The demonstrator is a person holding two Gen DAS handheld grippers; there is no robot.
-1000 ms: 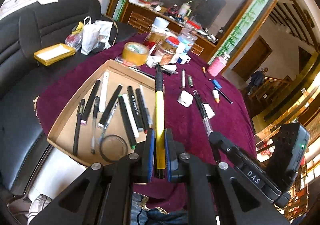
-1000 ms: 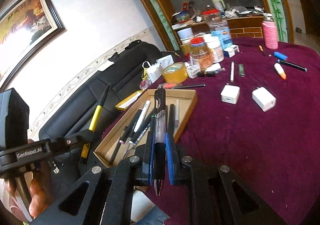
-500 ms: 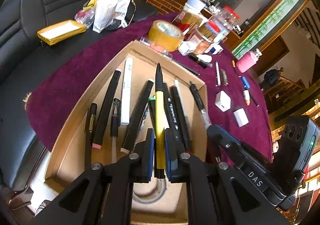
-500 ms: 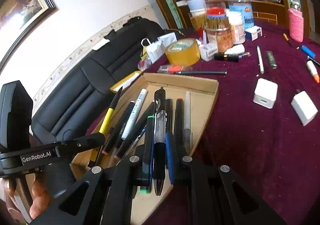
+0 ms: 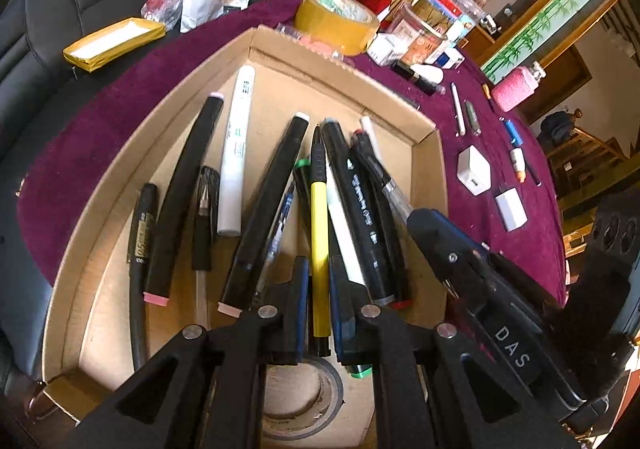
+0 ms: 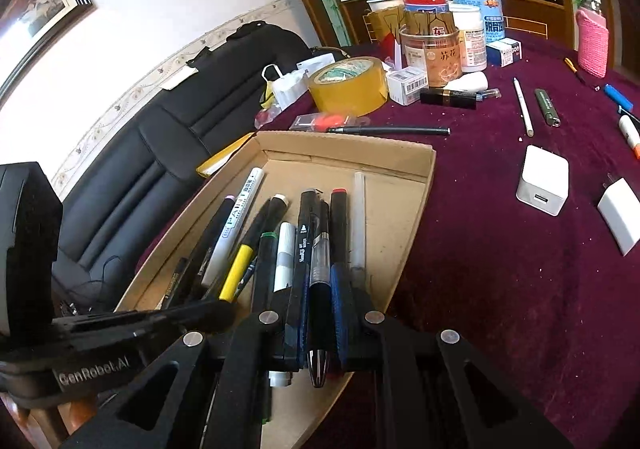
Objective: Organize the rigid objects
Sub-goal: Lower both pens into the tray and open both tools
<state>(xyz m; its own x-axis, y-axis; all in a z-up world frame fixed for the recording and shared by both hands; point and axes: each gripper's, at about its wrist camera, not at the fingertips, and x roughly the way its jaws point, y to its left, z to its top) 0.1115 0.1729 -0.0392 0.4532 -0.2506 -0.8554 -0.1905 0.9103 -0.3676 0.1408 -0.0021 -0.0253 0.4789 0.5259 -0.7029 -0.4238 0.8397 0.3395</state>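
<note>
My left tool (image 5: 319, 313) is clamped on a yellow pen (image 5: 319, 245), whose black tip points toward twelve o'clock over the cardboard tray (image 5: 434, 153). My right tool (image 6: 319, 313) is clamped on a clear-barrelled black pen (image 6: 320, 269), its tip end sticking out toward six o'clock between the blue pads. Both pens hang above the row of markers (image 5: 180, 189) lying lengthwise in the tray; I cannot tell whether either pen touches them. In the left wrist view a roll of tape (image 5: 304, 405) lies in the tray at six o'clock, partly hidden by the tool. The tray sits on the maroon-covered surface (image 6: 500, 289). From the right wrist view, two white charger blocks (image 6: 542, 185) lie at three o'clock of the tray, well apart from it, and a yellow tape roll (image 6: 348, 87) stands at twelve o'clock, just beyond a loose black pen (image 6: 388, 130).
</note>
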